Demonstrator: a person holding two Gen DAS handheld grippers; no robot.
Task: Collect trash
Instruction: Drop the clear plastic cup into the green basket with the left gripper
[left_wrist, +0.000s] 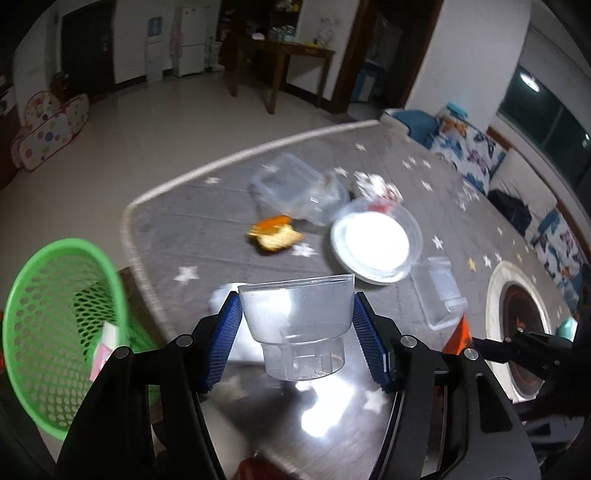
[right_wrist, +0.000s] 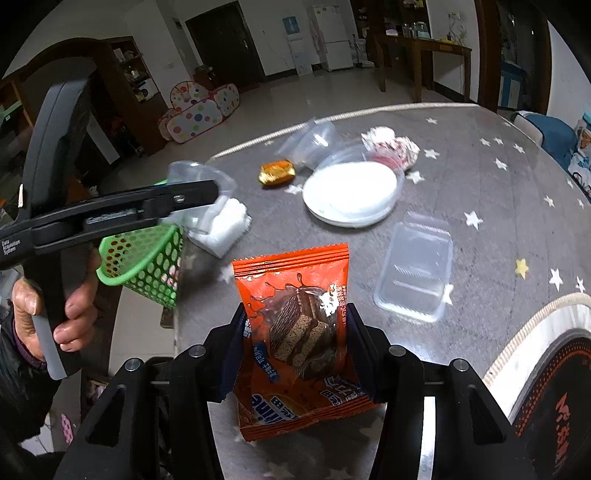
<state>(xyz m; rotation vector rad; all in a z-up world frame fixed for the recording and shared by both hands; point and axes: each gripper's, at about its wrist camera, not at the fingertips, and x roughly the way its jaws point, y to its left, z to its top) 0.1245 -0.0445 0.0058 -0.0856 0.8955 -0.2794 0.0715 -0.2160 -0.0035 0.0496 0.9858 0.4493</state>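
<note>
Left tongs (left_wrist: 297, 334): gripped a clear plastic cup (left_wrist: 297, 325).
Green mesh basket (left_wrist: 55, 325): lower left of cup, nearer these tongs.
Right tongs (right_wrist: 297, 354): clamped an orange snack wrapper (right_wrist: 295, 332).

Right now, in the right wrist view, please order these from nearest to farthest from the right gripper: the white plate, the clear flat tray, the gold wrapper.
From the right gripper:
1. Clear flat tray, on the table just ahead, to the right.
2. White plate, farther back, near the middle.
3. Gold wrapper, farthest, left of the plate.

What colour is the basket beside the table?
Green basket, perforated; clearest in the left wrist view.
</note>
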